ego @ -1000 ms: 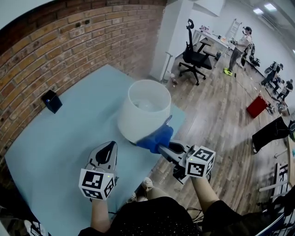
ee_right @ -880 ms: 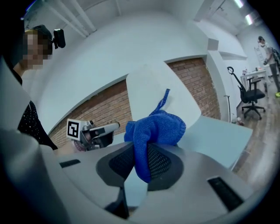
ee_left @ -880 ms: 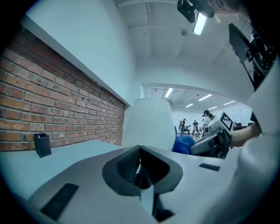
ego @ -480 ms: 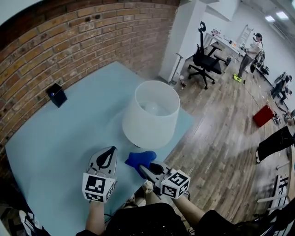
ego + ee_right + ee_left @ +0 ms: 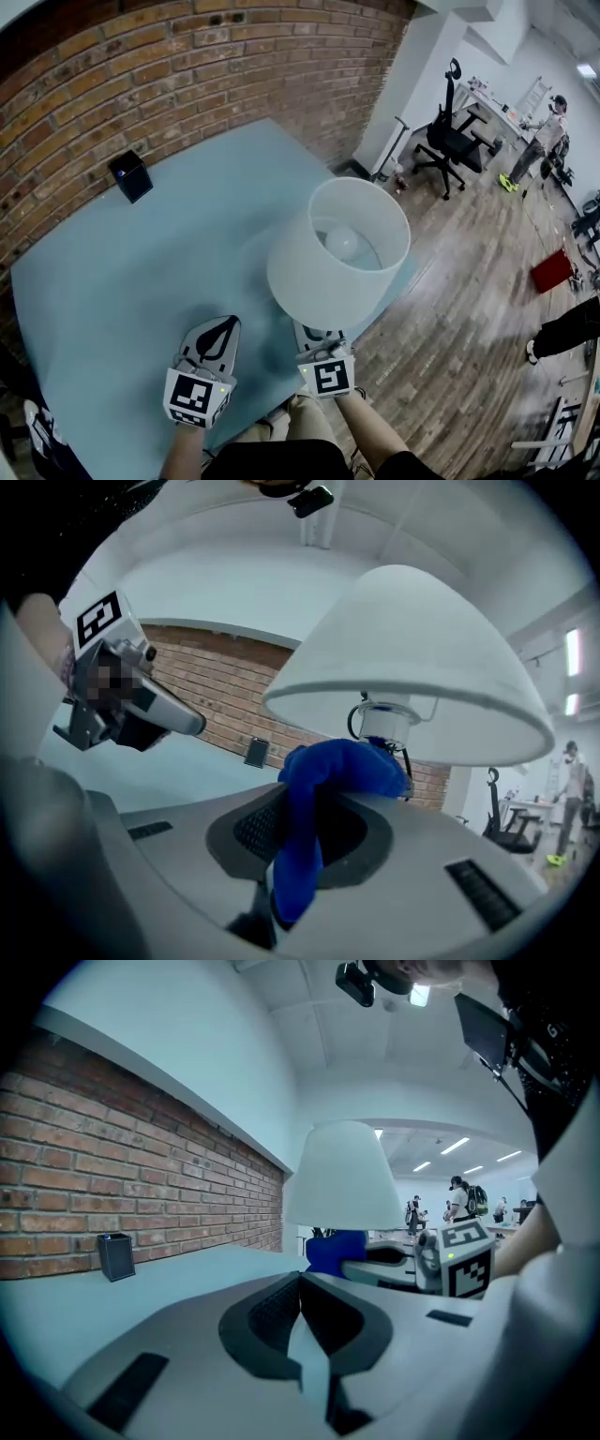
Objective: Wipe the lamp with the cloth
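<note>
The lamp's white shade (image 5: 337, 253) stands on the pale blue table (image 5: 141, 272), its bulb (image 5: 343, 242) showing from above. My right gripper (image 5: 314, 794) is shut on the blue cloth (image 5: 323, 780), held just under the shade (image 5: 412, 667) and close to the lamp's socket (image 5: 386, 719). In the head view the shade's near rim hides those jaws and the cloth; only the marker cube (image 5: 329, 377) shows. My left gripper (image 5: 223, 326) hovers over the table left of the lamp, shut and empty (image 5: 300, 1283). From it I see the cloth (image 5: 333, 1249) below the shade (image 5: 342, 1185).
A small black box (image 5: 131, 175) stands near the brick wall (image 5: 187, 66) at the table's far left. The table's right edge (image 5: 398, 281) runs just beyond the lamp. An office chair (image 5: 450, 136) and people stand farther off on the wooden floor.
My right gripper has carried the cloth from the shade's right side down and leftward, to beneath its near rim. The left gripper has stayed where it was.
</note>
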{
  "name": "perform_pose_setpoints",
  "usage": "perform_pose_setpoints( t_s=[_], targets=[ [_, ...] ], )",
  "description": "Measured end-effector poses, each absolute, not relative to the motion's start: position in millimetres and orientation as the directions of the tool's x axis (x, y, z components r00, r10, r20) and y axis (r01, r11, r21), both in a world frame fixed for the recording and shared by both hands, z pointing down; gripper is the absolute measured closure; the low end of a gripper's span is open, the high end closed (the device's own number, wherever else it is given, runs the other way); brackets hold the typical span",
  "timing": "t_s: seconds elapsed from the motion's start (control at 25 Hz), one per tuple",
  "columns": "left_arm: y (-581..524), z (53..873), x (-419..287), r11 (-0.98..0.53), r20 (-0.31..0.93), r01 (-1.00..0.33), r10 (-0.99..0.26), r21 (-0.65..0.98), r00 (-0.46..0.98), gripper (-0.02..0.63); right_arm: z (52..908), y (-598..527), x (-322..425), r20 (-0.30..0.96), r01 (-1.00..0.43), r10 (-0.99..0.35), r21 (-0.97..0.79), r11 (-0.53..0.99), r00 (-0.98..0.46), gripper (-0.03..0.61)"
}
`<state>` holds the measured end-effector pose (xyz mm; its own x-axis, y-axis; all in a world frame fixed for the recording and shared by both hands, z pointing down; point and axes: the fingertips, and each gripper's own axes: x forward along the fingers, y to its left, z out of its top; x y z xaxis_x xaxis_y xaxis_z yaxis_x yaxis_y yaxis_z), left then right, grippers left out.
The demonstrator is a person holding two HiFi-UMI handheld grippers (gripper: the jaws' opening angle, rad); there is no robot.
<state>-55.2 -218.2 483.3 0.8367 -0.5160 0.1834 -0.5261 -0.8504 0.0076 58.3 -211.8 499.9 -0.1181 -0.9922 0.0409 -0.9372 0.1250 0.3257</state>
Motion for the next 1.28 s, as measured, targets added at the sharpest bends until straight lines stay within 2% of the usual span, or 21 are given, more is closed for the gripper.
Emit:
perform_pose_setpoints(
  t_s=[0.16, 0.36, 0.56, 0.72, 0.84, 0.96, 1.16, 1.28],
  targets=[
    [-219, 483, -52, -0.848, 0.175, -0.529, -0.518, 0.02, 0.837, 0.604, 512, -226, 68, 0.069, -0.948, -0.995, 0.304, 0.094, -0.076, 0.518],
    [-223, 491, -51, -0.846, 0.194, -0.533, -0.52, 0.018, 0.832, 0.604, 555, -240, 69, 0.25, -0.98, -0.965, 0.156, 0.125, -0.084, 0.52],
    [-222, 488, -43, -0.855, 0.199, -0.518, -0.502, 0.035, 0.842, 0.604, 589, -235, 45, 0.459, -0.975, -0.871, 0.048, 0.218, -0.172, 0.519],
    [-219, 492, -35, -0.868, 0.21, -0.496, -0.478, 0.035, 0.853, 0.606, 596, -203, 31, 0.515, -0.954, -0.816, -0.007, 0.301, -0.261, 0.519],
    [-216, 495, -31, -0.875, 0.219, -0.481, -0.461, 0.049, 0.86, 0.604, 584, -170, 35, 0.483, -0.945, -0.82, -0.051, 0.322, -0.306, 0.518],
    [-212, 495, -24, -0.871, 0.209, -0.487, -0.465, 0.069, 0.86, 0.606, 558, -140, 55, 0.391, -0.947, -0.866, -0.05, 0.318, -0.311, 0.518],
    [-204, 488, -6, -0.85, 0.172, -0.52, -0.503, 0.076, 0.847, 0.606, 504, -132, 99, 0.207, -0.934, -0.94, 0.179, 0.309, -0.272, 0.518],
    [-196, 487, 5, -0.838, 0.158, -0.543, -0.528, 0.064, 0.834, 0.604, 490, -142, 114, 0.134, -0.924, -0.946, 0.214, 0.317, -0.294, 0.518]
  ],
)
